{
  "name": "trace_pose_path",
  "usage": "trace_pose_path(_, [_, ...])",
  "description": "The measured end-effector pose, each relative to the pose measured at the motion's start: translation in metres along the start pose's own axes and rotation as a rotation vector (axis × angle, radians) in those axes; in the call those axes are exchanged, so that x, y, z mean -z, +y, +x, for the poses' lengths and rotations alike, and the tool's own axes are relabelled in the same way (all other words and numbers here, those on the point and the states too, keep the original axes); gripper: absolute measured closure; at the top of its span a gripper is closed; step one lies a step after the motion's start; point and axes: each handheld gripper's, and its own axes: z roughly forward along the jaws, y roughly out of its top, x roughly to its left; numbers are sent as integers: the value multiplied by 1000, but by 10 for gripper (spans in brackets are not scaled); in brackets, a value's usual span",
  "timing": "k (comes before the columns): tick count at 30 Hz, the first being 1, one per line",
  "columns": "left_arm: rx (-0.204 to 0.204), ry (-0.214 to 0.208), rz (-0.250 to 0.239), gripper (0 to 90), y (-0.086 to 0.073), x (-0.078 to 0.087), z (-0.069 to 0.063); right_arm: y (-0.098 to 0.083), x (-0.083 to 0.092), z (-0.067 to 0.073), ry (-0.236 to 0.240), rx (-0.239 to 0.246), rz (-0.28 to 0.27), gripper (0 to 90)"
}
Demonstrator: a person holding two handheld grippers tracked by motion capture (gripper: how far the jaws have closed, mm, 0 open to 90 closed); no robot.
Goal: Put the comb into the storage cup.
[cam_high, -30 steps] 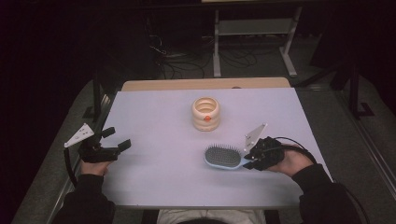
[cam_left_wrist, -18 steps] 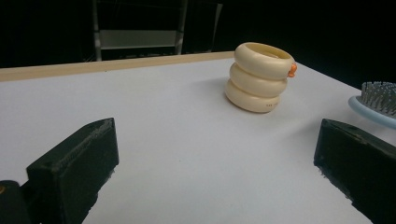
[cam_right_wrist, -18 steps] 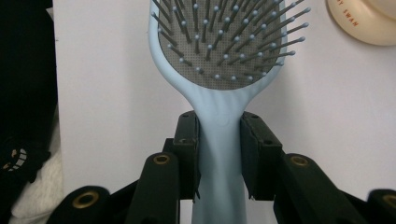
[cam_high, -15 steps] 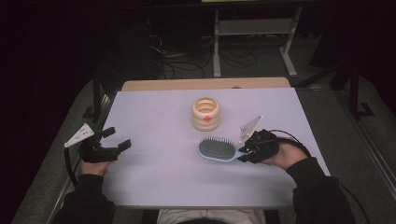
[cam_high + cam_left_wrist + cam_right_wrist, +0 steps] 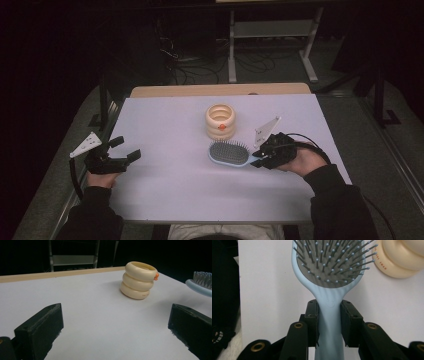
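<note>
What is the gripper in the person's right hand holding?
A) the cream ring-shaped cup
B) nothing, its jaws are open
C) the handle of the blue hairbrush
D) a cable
C: in the right gripper view the right gripper has its two black jaws pressed against either side of the hairbrush handle, while the cream cup stands untouched nearby.

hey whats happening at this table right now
A person at a white table holds a gripper in each hand. The right gripper is shut on the handle of a light blue hairbrush, bristles up, near a cream ringed holder. The left gripper is open near the table's left edge, holding nothing.
</note>
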Motion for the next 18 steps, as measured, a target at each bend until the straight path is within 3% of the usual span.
trace_pose_path(18, [-2,-1,9,0,0,-1,0,17,13,-14,-56,-22,-40,681])
